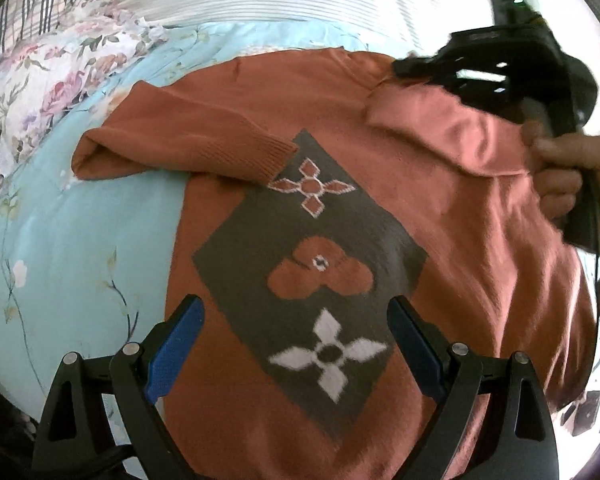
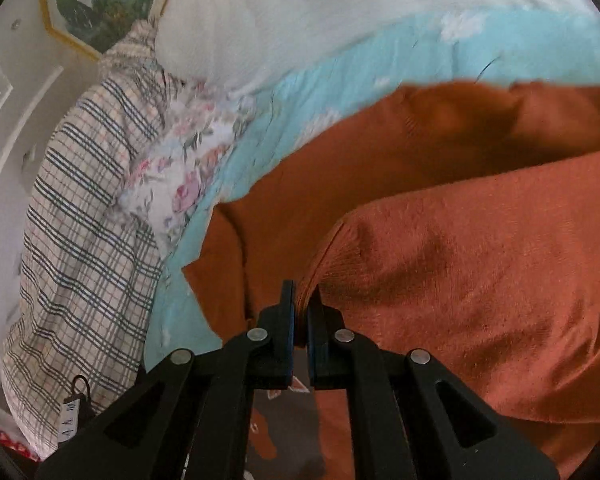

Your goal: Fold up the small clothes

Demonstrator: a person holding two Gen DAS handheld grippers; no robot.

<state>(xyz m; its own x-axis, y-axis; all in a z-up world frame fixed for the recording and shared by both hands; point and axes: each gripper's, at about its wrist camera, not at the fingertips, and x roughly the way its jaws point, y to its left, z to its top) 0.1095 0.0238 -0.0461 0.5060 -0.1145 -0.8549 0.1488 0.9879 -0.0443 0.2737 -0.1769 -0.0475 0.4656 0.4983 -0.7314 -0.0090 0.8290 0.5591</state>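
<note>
The rust-orange sweater lies flat on the light-blue sheet, its left sleeve folded onto the grey diamond, where the left gripper hovers spread, while the right gripper pinches a lifted sweater edge.

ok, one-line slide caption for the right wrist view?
Right hand-held gripper shut on a fold of the orange sweater, carried over the blue bedsheet.

Matt knitted sweater on smooth cotton-looking bedsheet.
</note>
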